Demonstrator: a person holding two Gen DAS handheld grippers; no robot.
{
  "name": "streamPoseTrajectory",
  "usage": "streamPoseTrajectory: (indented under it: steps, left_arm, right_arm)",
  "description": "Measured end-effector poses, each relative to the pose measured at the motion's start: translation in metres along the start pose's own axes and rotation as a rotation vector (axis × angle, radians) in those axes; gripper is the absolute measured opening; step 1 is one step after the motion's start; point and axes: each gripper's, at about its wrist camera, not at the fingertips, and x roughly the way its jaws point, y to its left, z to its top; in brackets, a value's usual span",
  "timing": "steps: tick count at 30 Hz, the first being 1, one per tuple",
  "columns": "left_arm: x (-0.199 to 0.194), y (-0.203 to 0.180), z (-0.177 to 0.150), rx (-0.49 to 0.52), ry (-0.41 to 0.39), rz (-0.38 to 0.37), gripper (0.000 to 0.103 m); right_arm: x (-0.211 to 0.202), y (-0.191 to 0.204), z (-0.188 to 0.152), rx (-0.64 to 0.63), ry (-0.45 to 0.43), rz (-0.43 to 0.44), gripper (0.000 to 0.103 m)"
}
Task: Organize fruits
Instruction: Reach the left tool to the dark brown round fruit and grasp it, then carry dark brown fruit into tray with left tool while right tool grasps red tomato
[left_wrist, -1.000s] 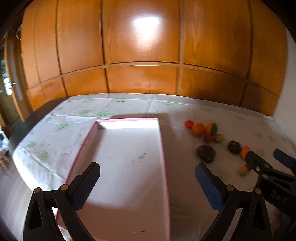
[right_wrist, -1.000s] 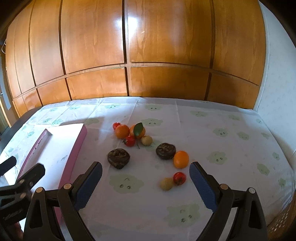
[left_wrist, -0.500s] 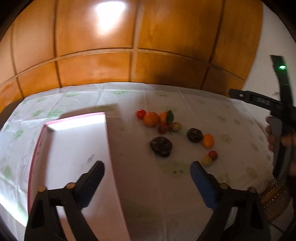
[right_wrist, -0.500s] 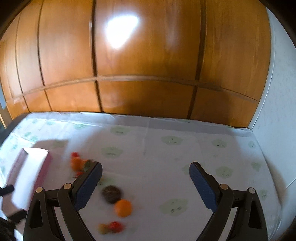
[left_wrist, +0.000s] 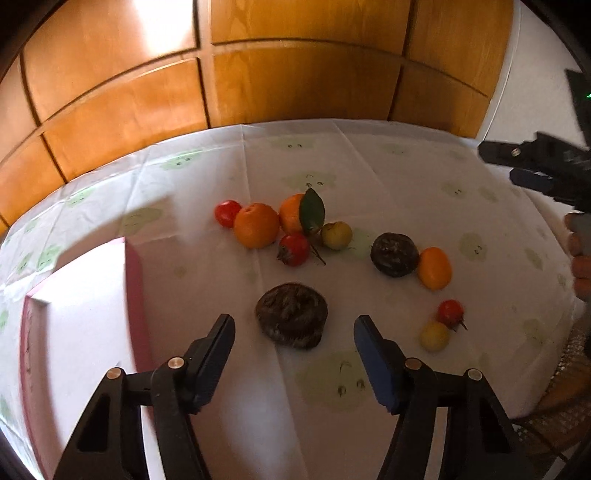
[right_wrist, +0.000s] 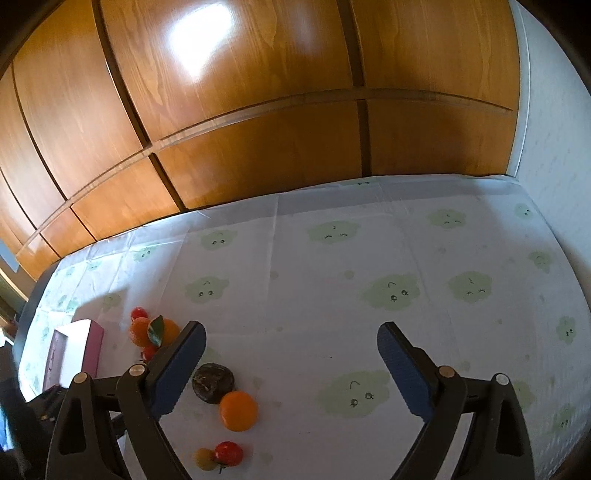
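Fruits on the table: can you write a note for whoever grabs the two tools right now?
Left tool: closing, lined up on the near dark brown fruit, pads not touching it yet.
Right tool: open, nothing between its pads, over bare tablecloth.
Fruits: oranges, small red and yellow ones, and a second dark fruit, all loose on the cloth.
Pink box: no fruit visible inside.
Done: nothing sorted.
Left: every fruit.

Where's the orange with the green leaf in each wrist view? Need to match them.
Left wrist: orange with the leaf, centre, upper part of the fruit cluster, beyond the dark brown fruit ahead of the left claw.
Right wrist: lower left, just left of the right claw's left finger, partly hidden by it.
Shared landmark: pink-edged box, left of the cluster in both.
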Motion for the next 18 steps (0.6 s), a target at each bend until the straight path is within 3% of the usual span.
streamPoseTrajectory:
  steps: [3, 5, 7, 13, 18]
  left_arm:
    - [0.016, -0.002, 0.005, 0.003, 0.023, 0.014, 0.066]
    - [0.026, -0.001, 0.007, -0.004, 0.042, 0.022, 0.057]
    - [0.032, 0.0, 0.006, -0.013, 0.054, 0.028, 0.053]
    - [0.031, 0.0, -0.005, 0.005, 0.015, 0.028, 0.052]
    - [0.02, -0.003, -0.019, -0.003, 0.012, 0.036, 0.052]
  right_arm:
    - [0.0, 0.0, 0.002, 0.006, 0.005, 0.02, 0.096]
    - [0.002, 0.0, 0.002, 0.007, 0.011, 0.023, 0.096]
    - [0.003, 0.001, 0.003, 0.009, 0.016, 0.03, 0.096]
    - [0.006, 0.0, 0.004, 0.009, 0.023, 0.034, 0.093]
    - [0.015, -0.004, 0.001, 0.031, 0.072, 0.04, 0.082]
